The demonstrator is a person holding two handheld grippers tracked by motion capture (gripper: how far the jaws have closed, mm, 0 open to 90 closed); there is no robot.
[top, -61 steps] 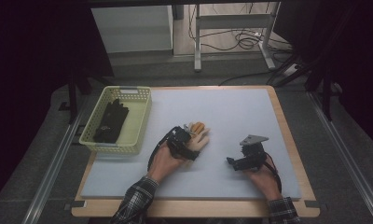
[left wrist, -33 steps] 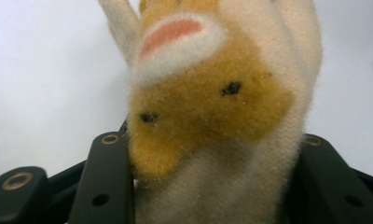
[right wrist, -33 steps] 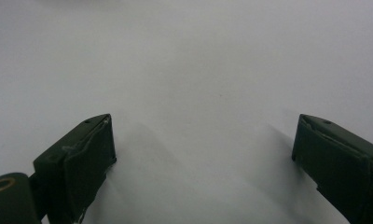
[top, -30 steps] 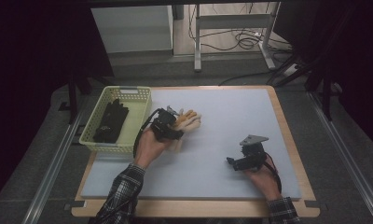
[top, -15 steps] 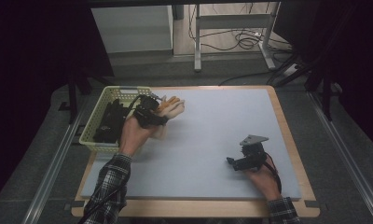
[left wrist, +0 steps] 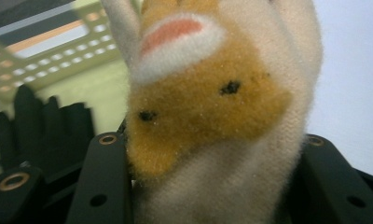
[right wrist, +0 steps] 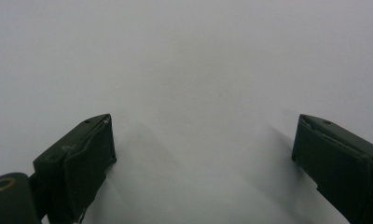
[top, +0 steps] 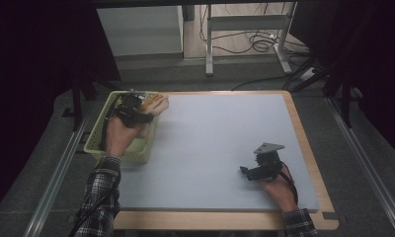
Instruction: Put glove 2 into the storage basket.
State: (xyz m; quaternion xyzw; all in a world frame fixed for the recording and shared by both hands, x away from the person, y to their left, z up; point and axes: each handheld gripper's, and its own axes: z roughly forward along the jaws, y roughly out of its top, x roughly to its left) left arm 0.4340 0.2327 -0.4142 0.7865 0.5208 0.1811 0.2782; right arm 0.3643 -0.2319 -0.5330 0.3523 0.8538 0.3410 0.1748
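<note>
A cream and orange plush toy (top: 156, 103) with two black dot eyes (left wrist: 208, 107) is pinched between the jaws of my left gripper (top: 142, 112), which is shut on it. The gripper and toy hang over the right side of a pale green basket (top: 94, 141) at the table's far left. Inside the basket lies a black glove (left wrist: 44, 130). My right gripper (top: 244, 171) rests low over the pale mat (top: 220, 143) at the front right. Its jaws stand wide open (right wrist: 203, 154) with nothing between them.
The mat lies on a wooden board (top: 304, 133) with a raised edge. Beyond the table stand a white cabinet (top: 138, 29) and a metal frame with cables (top: 245, 37) on the floor. Dark surroundings flank both sides.
My left hand has carried the plush toy from the middle of the mat to the far left, over the basket. The right gripper has stayed put.
</note>
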